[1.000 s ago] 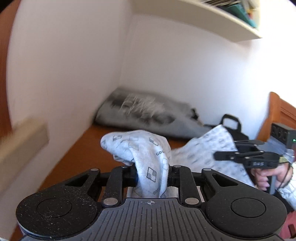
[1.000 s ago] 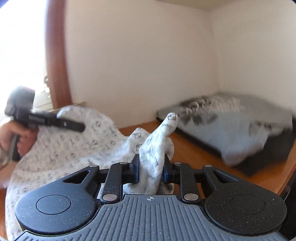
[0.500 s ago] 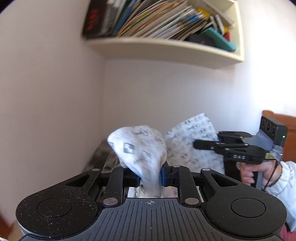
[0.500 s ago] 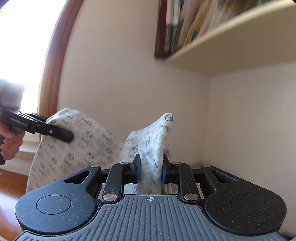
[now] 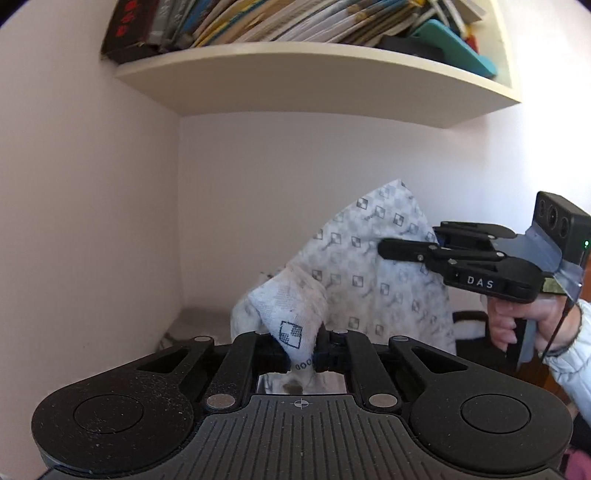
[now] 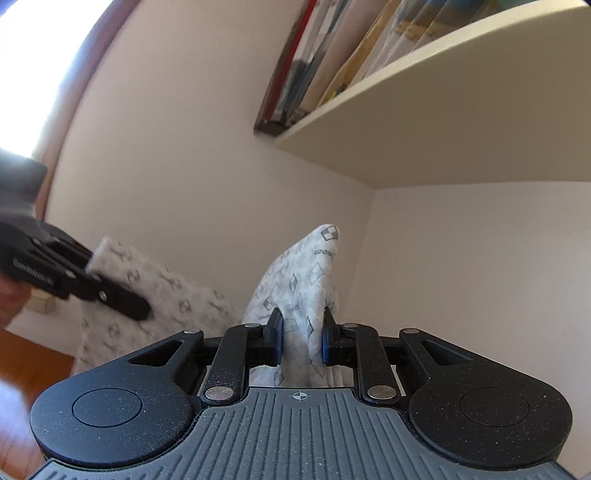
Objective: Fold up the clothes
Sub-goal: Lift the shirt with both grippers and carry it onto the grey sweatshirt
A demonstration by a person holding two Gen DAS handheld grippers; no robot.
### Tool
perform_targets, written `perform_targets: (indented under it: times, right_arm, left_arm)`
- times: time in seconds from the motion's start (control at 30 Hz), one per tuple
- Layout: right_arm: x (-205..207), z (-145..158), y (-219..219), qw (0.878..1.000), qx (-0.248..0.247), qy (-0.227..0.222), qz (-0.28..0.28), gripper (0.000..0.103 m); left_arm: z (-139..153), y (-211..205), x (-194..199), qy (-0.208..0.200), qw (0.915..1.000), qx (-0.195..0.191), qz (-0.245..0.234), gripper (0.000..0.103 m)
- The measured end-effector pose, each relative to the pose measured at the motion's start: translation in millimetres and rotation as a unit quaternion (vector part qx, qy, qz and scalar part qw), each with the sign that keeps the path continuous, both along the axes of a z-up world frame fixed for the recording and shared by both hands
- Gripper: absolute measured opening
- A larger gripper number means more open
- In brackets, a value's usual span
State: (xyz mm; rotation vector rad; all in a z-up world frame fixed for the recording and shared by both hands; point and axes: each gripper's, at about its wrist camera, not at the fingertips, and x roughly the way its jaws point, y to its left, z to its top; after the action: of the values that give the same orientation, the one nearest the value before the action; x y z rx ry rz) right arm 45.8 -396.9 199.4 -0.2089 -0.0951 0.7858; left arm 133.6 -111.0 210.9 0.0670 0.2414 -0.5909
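A white garment (image 5: 373,273) printed with small grey squares hangs in the air between both grippers. My left gripper (image 5: 301,349) is shut on one bunched corner of it. My right gripper (image 6: 302,341) is shut on another corner, which pokes up as a point (image 6: 325,240) between the fingers. In the left wrist view the right gripper (image 5: 410,251) shows from the side, held by a hand (image 5: 524,321), with cloth draped behind it. The right wrist view shows the left gripper (image 6: 122,299) blurred at the far left against the hanging garment (image 6: 155,291).
A cream wall shelf (image 5: 317,70) loaded with books and magazines (image 5: 280,18) hangs overhead, also seen as the shelf (image 6: 443,110) in the right wrist view. Pale walls meet in a corner behind. A grey folded cloth (image 5: 199,321) lies low at the back; wooden surface (image 6: 33,365) at lower left.
Both grippers have lifted the garment well up from the wooden surface; the views now tilt up to the wall and shelf, and the folded grey clothing has dropped nearly out of sight.
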Motion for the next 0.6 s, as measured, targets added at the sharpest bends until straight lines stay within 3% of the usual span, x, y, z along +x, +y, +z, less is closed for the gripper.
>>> perform_targets:
  times: [0.1, 0.2, 0.37, 0.53, 0.6]
  right_arm:
    - [-8, -5, 2, 1.0, -0.006, -0.023, 0.005, 0.019]
    - [-7, -15, 5, 0.999, -0.022, -0.027, 0.003, 0.019]
    - [20, -43, 2, 0.999, -0.034, 0.01, -0.016, 0.019]
    - [47, -70, -2, 0.997, -0.047, 0.047, -0.035, 0.02]
    - [58, -81, -3, 0.996, -0.052, 0.061, -0.043, 0.02]
  left_arm:
    - [8, 1, -19, -0.022, 0.9996, 0.009, -0.012, 0.01]
    - [5, 10, -27, -0.016, 0.9998, 0.009, -0.007, 0.01]
    - [-18, 22, -29, 0.012, 0.9995, 0.025, 0.012, 0.01]
    - [-43, 15, -6, -0.002, 0.9963, 0.072, 0.046, 0.01]
    - [-51, 8, -3, -0.003, 0.9956, 0.087, 0.034, 0.01]
